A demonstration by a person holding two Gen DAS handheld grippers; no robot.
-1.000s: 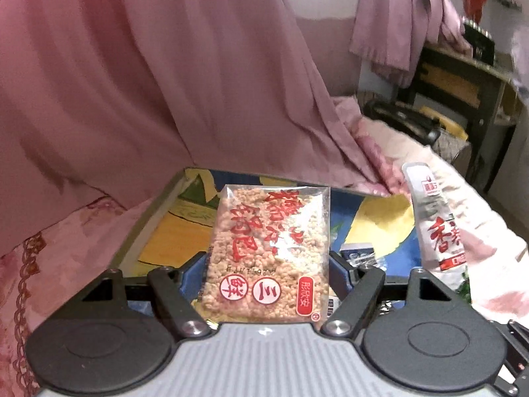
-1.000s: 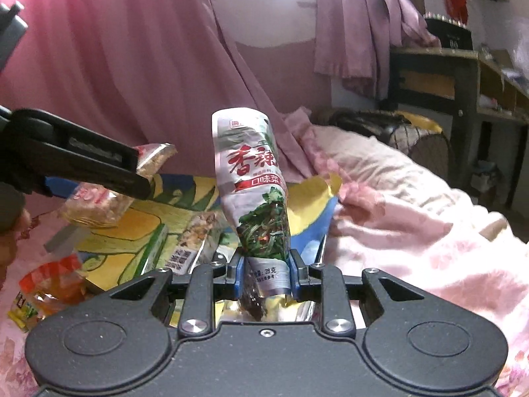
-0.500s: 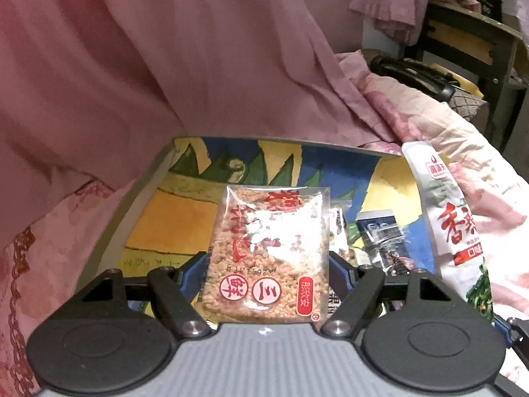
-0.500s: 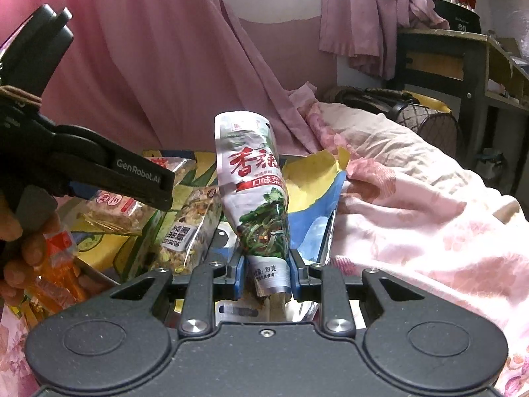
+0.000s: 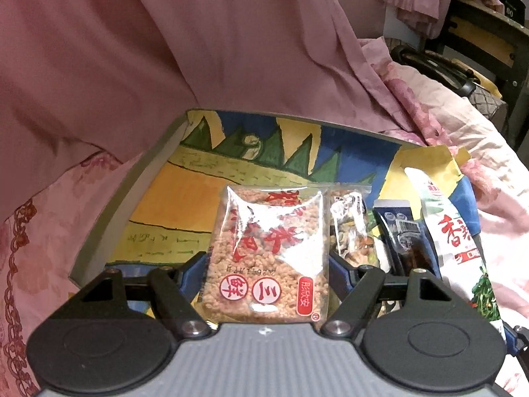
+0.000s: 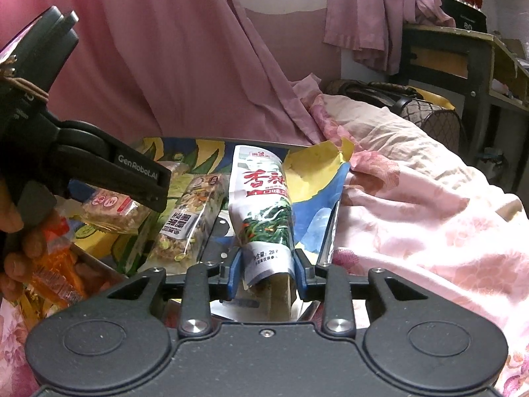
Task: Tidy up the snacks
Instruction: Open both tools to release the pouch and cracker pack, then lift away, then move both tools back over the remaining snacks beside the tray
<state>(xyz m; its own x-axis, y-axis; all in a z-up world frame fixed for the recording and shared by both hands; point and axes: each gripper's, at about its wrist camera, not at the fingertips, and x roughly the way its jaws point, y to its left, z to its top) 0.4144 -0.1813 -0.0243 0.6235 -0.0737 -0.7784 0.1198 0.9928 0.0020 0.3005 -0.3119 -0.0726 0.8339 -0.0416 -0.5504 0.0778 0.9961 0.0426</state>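
My left gripper (image 5: 267, 264) is shut on a clear pack of crispy rice snack (image 5: 267, 248) with red characters, held just above the tray (image 5: 109, 231) lined with colourful paper. From the right wrist view the same left gripper (image 6: 115, 178) and rice pack (image 6: 109, 208) hang over the tray's left part. The jaws of my right gripper (image 6: 267, 271) are opening. A white and green vegetable snack pack (image 6: 264, 205) leans in the tray between the blue pads (image 6: 235, 271), which stand slightly off its sides.
A nut mix pack (image 5: 350, 228) and a dark blue pack (image 5: 403, 231) lie in the tray beside the vegetable pack (image 5: 453, 235). A hand (image 6: 16, 218) beside orange packets (image 6: 53, 268) is at the left. Pink bedding (image 6: 413, 215) surrounds the tray; a curtain hangs behind.
The left gripper has dipped toward the tray with the rice pack. The right jaws have widened, and the vegetable pack has sunk lower and no longer looks pinched.
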